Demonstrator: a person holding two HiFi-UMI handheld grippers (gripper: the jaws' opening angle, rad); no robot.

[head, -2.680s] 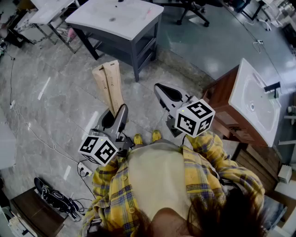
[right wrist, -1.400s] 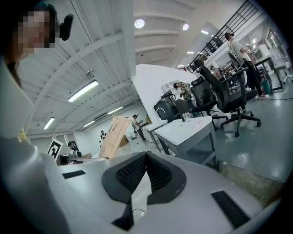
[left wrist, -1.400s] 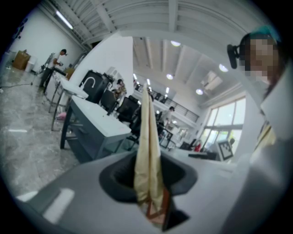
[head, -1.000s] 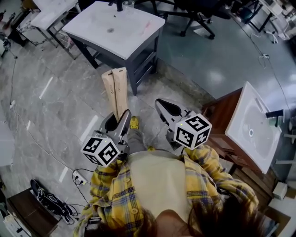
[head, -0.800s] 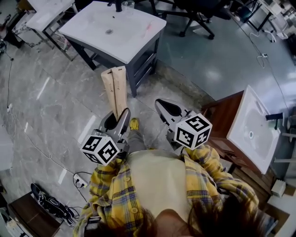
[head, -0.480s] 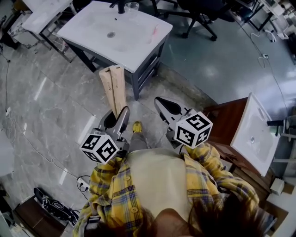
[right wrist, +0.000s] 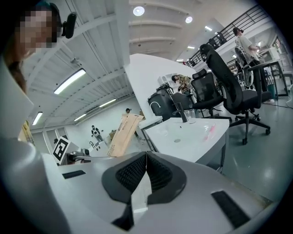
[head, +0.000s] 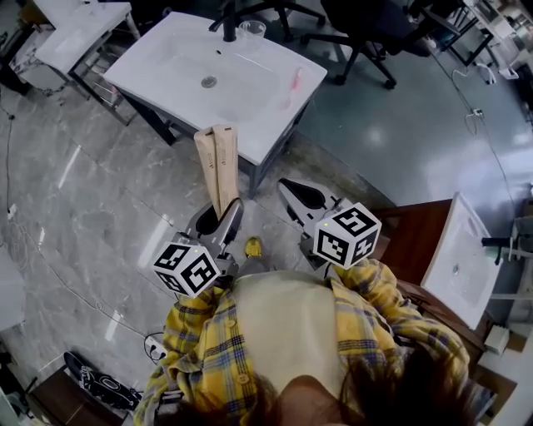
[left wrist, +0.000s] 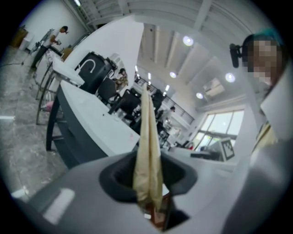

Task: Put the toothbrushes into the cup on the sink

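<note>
A white sink (head: 225, 83) on a dark grey stand lies ahead of me across the floor. A clear cup (head: 252, 30) stands at its back edge beside the black faucet (head: 228, 17). A pink toothbrush (head: 293, 83) lies on the sink's right rim; the right gripper view shows this toothbrush (right wrist: 209, 130) and the cup (right wrist: 190, 116) too. My left gripper (head: 214, 130) has long tan fingers pressed together and is shut on nothing, well short of the sink. My right gripper (head: 287, 183) is shut and empty, held in front of my body.
A second white sink on a wooden cabinet (head: 456, 254) stands close on my right. Office chairs (head: 366, 33) stand behind the grey sink, and a white table (head: 79, 25) is at the far left. Cables and a power strip (head: 154, 345) lie on the marble floor.
The sink with the cup and toothbrush has come closer and lower in the head view as I walk toward it. Both grippers stay shut and held the same way.
</note>
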